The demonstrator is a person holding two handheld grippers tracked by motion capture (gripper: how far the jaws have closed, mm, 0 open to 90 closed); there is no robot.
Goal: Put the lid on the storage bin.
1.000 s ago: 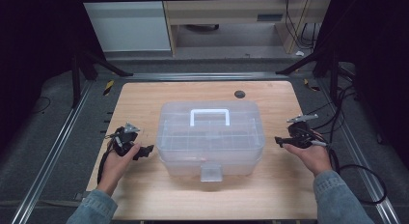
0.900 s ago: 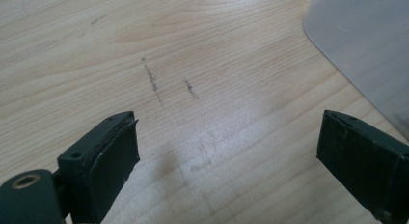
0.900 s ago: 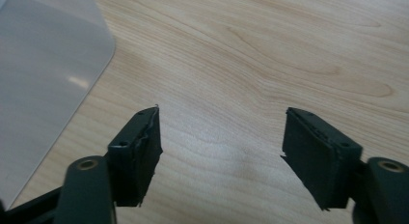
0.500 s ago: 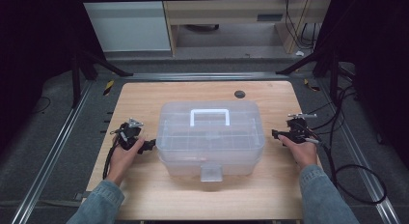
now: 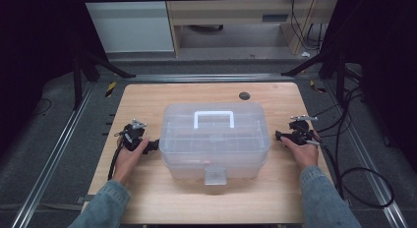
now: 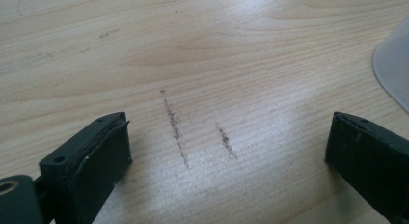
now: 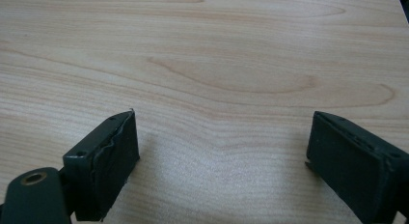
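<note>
High view: clear plastic storage box point(image 5: 215, 139) sits mid-table point(image 5: 147, 98), left gripper point(image 5: 153, 145) at 9 o'clock, right gripper point(image 5: 278, 136) at 3. Both jaws have just been opening and gape empty; bare wood toward 12 and 6

From above, my arms point(image 5: 319, 198) ran off the picture's edge at 6 o'clock. I could not make out what lay inside the see-through box point(image 5: 215, 139); it looked too cloudy. In my left gripper view, only a pale corner of the box point(image 6: 393, 69) showed at 3 o'clock. The small dark round thing point(image 5: 244, 96) at 12 o'clock of the box was too tiny to tell.
</note>
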